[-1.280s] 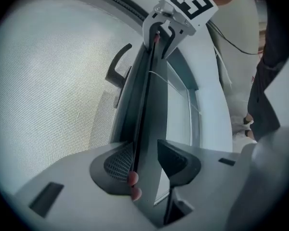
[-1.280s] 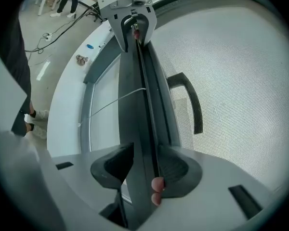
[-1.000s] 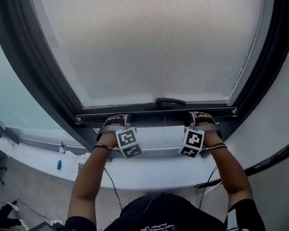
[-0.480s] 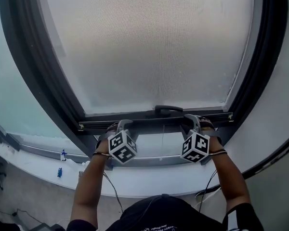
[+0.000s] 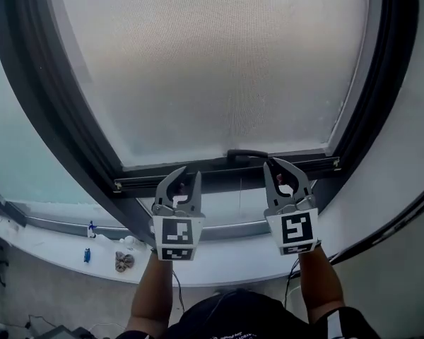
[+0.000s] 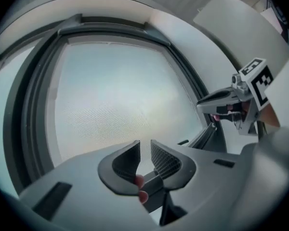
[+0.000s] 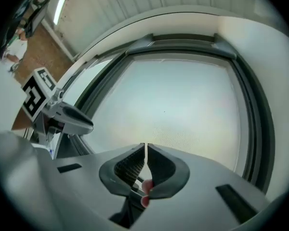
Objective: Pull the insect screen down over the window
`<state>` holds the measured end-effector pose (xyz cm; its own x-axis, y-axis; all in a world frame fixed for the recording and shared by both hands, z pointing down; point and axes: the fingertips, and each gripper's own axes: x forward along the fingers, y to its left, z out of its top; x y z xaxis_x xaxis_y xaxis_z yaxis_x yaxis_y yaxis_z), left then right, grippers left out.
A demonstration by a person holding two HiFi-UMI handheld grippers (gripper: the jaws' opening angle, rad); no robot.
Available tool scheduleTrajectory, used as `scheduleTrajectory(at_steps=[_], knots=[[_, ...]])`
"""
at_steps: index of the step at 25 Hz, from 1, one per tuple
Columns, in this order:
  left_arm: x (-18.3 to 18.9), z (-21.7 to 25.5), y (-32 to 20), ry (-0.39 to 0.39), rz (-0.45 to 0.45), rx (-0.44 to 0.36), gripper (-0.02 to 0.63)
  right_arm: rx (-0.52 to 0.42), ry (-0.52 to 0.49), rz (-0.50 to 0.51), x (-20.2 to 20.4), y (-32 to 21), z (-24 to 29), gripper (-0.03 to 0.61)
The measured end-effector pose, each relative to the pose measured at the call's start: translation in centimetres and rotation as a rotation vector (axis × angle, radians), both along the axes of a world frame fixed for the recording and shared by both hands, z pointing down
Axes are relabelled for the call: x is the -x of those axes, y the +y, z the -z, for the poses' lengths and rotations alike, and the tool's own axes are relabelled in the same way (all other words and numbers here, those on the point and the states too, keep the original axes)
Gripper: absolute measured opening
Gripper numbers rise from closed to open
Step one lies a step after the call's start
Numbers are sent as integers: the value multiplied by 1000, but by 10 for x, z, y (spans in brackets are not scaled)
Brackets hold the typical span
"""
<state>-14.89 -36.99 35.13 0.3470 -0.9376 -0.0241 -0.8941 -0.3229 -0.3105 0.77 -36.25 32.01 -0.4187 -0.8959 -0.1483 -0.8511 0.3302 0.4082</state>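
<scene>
A fine grey mesh insect screen [image 5: 219, 69] is drawn down the dark-framed window. Just below its slim bottom bar [image 5: 219, 167], the left gripper [image 5: 187, 178] is narrowly spread and the right gripper [image 5: 277, 167] nearly pressed together. Both have just been closing, empty.

White sill [image 5: 219, 265]: runs in a shallow curve beneath the window [image 5: 39, 83], from the left edge of the head view across to the right. Four small items lie on its left part, grouped near one another. A blue-topped item [image 5: 92, 229] stands towards the back edge. A small blue item [image 5: 86, 254] sits nearer the front edge. A white lump [image 5: 130, 242] lies to their right, with a brownish crumpled item [image 5: 124, 261] just beside it. All are too small to identify. Grey floor [image 5: 35, 288] shows below the sill at lower left.
</scene>
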Motion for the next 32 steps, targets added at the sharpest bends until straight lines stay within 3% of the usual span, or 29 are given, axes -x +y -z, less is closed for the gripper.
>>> scheduleTrajectory(at_steps=[4, 10, 13, 20, 26, 32], knots=[[12, -4, 15, 184, 8, 46, 3, 27, -122, -62, -3, 15, -8, 5], [42, -26, 34, 308, 23, 84, 3, 107, -179, -117, -6, 34, -37, 5], [44, -47, 41, 296, 19, 112, 3, 169, -194, -109, -5, 46, -54, 5], [27, -61, 81, 289, 20, 132, 3, 187, -215, -87, -8, 84, -65, 5], [-1, -68, 137, 295, 28, 147, 3, 248, -229, -22, -25, 136, -88, 5], [-41, -82, 203, 240, -15, 158, 3, 256, -249, -21, -47, 201, -100, 5]])
